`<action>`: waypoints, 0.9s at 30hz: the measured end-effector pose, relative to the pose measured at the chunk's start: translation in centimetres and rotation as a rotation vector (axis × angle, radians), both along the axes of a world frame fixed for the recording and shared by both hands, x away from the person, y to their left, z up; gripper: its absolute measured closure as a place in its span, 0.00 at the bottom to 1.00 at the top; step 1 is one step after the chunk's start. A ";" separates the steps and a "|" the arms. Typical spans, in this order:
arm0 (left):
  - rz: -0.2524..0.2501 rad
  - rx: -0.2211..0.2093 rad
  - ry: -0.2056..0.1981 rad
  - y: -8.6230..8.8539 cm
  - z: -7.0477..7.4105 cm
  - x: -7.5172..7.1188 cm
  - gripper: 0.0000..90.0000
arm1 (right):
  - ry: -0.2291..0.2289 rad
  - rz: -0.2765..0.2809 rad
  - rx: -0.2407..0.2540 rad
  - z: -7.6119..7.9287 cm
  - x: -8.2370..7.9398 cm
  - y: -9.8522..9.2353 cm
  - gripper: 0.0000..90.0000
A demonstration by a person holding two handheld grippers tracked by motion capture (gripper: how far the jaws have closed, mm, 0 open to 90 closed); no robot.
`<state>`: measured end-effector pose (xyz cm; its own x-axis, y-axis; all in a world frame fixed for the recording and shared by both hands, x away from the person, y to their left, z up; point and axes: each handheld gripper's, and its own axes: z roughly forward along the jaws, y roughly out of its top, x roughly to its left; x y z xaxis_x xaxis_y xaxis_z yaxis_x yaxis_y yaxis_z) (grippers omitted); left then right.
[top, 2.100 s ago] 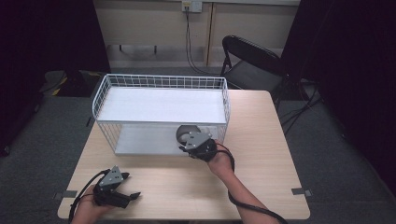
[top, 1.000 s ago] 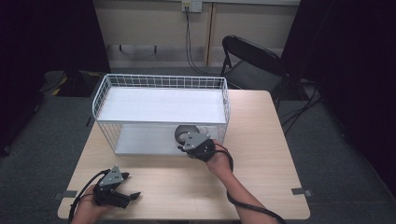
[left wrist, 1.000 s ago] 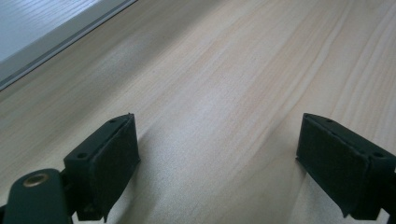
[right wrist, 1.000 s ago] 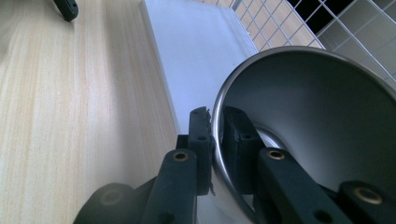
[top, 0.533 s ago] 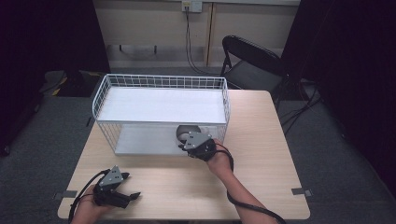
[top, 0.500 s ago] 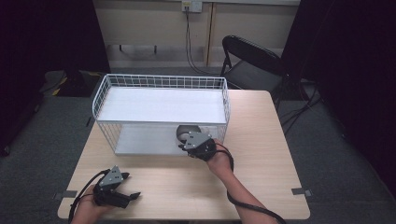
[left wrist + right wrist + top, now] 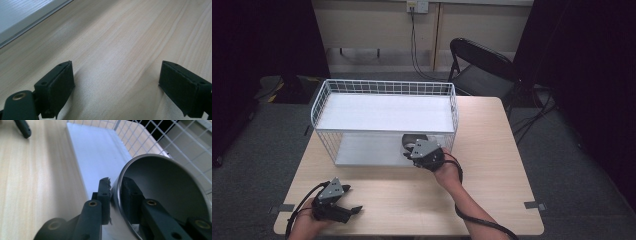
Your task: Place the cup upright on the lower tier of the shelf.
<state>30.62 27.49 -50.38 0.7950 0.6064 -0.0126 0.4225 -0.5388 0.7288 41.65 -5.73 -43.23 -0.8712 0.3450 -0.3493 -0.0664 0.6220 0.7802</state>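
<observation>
A shiny metal bowl (image 7: 170, 182) lies tipped on the white base board (image 7: 100, 152) of a white wire rack (image 7: 384, 86), at its front right corner (image 7: 413, 140). My right gripper (image 7: 116, 182) reaches in from the front (image 7: 412, 150), its two pads astride the bowl's rim, one outside and one inside. Its jaws have just been opening slightly, and both pads still lie against the rim. My left gripper (image 7: 354, 209) rests low over the table's near left corner. In its own view the left gripper (image 7: 116, 77) stands open with bare wood between the jaws.
The rack has a white top shelf (image 7: 387, 112) over the base board. The wooden table (image 7: 492, 150) spreads to the right and front of it. A black folding chair (image 7: 482, 65) stands behind the table. A dark gripper part (image 7: 22, 128) shows far off in the right gripper view.
</observation>
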 end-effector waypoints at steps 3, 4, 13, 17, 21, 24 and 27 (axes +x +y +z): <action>0.000 0.000 0.000 0.0 0.0 0.0 0.14 | -0.014 -0.006 0.003 0.2 0.0 0.0 0.77; 0.000 0.000 0.000 0.0 0.0 0.0 0.14 | -0.023 -0.012 0.007 0.3 0.0 0.0 0.74; 0.000 0.000 -0.001 0.0 0.0 0.0 0.14 | -0.044 -0.061 0.033 0.6 0.1 0.0 0.55; 0.000 0.000 0.000 0.0 0.0 0.0 0.14 | -0.039 -0.078 0.042 0.5 0.0 -0.4 0.50; 0.000 0.000 0.000 0.0 0.0 0.0 0.14 | -0.035 -0.082 0.036 0.5 -0.1 -0.7 0.47; 0.000 0.000 0.000 0.0 0.0 0.0 0.14 | -0.040 -0.095 0.041 0.6 -0.2 -1.0 0.43; 0.000 0.000 0.000 0.0 0.0 0.0 0.14 | -0.032 -0.095 0.045 0.8 -0.3 -1.2 0.43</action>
